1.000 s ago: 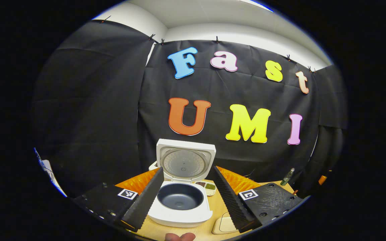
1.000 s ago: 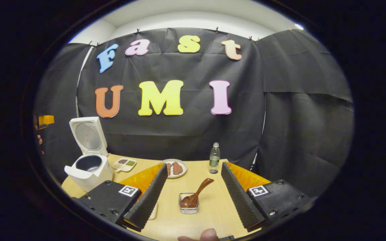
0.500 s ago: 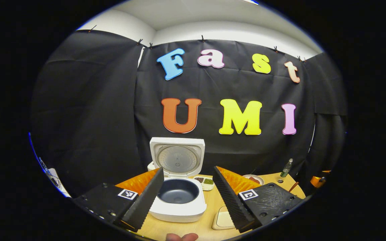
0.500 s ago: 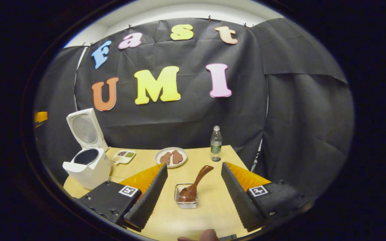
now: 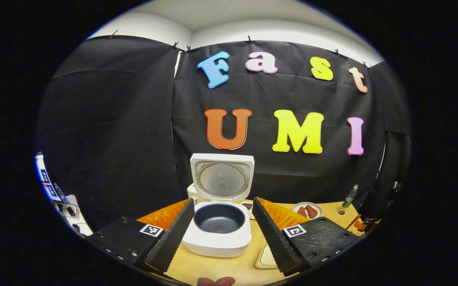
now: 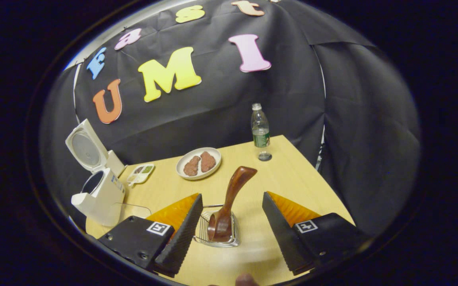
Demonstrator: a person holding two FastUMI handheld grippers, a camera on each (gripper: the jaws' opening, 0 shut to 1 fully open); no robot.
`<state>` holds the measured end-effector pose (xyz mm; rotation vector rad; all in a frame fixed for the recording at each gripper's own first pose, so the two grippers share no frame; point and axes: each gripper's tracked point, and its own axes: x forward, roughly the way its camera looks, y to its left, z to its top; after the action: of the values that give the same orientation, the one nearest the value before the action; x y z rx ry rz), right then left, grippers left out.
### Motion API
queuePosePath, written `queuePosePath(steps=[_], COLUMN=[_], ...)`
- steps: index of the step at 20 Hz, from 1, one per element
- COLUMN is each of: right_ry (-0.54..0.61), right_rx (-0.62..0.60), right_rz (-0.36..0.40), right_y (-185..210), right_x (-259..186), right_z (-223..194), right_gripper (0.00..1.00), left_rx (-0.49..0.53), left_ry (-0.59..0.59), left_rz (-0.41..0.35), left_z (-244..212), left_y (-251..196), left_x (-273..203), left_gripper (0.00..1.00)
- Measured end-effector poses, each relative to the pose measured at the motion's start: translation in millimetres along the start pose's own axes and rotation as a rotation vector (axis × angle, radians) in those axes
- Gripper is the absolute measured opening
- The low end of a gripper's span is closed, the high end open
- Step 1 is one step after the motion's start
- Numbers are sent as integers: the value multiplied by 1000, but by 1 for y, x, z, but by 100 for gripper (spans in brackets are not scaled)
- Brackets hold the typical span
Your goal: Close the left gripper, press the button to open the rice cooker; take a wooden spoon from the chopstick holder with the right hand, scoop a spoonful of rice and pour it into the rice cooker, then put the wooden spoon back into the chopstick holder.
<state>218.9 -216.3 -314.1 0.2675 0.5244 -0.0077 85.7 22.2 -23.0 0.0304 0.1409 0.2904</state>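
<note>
Wooden spoon [image 6: 229, 206] stands bowl-down in the wire chopstick holder [image 6: 218, 234], handle tilted toward 1 o'clock, sitting between the wide-open jaws of the right gripper [image 6: 231, 234], nothing gripped. Rice cooker [image 5: 219, 230] sits lid-up with its dark pot bare, framed by the left gripper [image 5: 223, 234], jaws also open and apart from it. On the wooden surface [image 6: 292, 178]: plate [image 6: 198, 163] at 11 o'clock of the spoon, bottle [image 6: 260, 129] at 1, small divided tray [image 6: 141, 173] at 10.

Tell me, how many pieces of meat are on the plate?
2: both brown pieces lie side by side on the white plate, mid-table. None seems hidden.
</note>
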Motion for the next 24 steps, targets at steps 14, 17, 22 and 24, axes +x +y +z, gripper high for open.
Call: queuePosePath(steps=[14,17,22,24], right_ry=[85,100,73,45], right_rx=[-15,9,24,26], right_rz=[80,98,63,37], right_y=[12,16,24,28], right_x=[59,46,30,22], right_z=[-15,-19,-11,2], right_gripper=[33,23,16,12], left_rx=[-13,-13,-27,-33], left_ry=[45,51,43,39], left_rz=[43,34,18,5], left_z=[-4,-7,-8,-8], left_y=[6,3,9,12], left_x=[-3,-2,-1,-4], left_gripper=[94,94,94,94])
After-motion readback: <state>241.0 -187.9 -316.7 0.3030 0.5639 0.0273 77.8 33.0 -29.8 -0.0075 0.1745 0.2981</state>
